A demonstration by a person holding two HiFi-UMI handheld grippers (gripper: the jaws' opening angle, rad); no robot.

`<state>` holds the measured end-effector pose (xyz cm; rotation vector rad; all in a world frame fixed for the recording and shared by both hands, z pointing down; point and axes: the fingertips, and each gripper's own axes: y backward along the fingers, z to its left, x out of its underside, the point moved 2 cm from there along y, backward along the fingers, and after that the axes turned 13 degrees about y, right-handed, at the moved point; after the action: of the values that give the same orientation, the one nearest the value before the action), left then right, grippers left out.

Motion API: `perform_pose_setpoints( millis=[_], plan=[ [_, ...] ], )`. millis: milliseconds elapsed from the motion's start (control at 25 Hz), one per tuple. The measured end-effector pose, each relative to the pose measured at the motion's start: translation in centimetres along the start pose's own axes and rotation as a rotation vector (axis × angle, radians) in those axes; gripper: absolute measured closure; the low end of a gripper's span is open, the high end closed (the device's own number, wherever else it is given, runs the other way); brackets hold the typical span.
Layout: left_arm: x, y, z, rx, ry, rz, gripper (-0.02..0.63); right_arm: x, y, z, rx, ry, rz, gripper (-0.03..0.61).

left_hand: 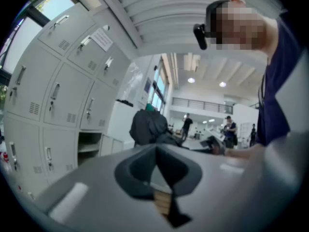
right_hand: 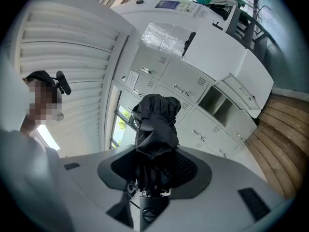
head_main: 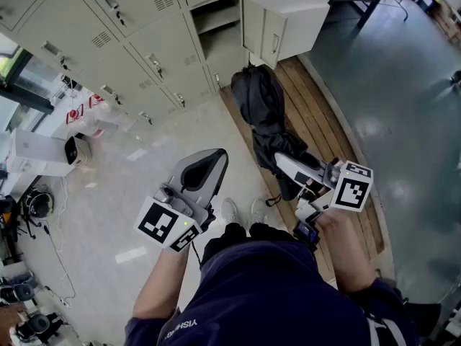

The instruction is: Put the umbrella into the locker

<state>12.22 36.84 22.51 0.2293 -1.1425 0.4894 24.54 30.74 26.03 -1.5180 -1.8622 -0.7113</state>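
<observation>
Right claw (right_hand: 150, 180) clamps the black umbrella (right_hand: 155, 124), whose canopy juts ahead.

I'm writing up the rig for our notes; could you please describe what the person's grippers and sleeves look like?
Both the left gripper and the right gripper have smooth light-grey shells with dark inner pads. Each carries a white cube printed with black square markers. The person wears a dark navy short-sleeved top with small white lettering.

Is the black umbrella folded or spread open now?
Folded. The umbrella has its dark cloth bunched narrowly around the shaft, clamped between the jaws of the right gripper.
</observation>
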Motion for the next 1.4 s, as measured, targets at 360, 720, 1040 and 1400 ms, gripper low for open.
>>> perform_pose_setpoints(
  millis=[360,720,1040,1400],
  plan=[
    [0.7,-1.7,-0.2,-0.023,0.007,-0.010,0.611,-0.6,0.8,-1.7,-0.012,0.001,0.028,0.394],
    [1.3,-4.9,1.5,-0.069,0.010,-0.007,0.612,-1.8,0.4,-6.1,-0.011,-0.024,0.056,0.394],
    [0.4,-6.4,6.2,-0.071,0.026,-0.012,0.612,-2.4,-3.6,-9.0,-0.007,-0.046,0.080,0.394],
    [-1.9,-8.0,16.4,-0.040,0.053,0.012,0.612,-3.7,-12.0,-13.4,0.045,-0.065,0.071,0.394]
  ],
)
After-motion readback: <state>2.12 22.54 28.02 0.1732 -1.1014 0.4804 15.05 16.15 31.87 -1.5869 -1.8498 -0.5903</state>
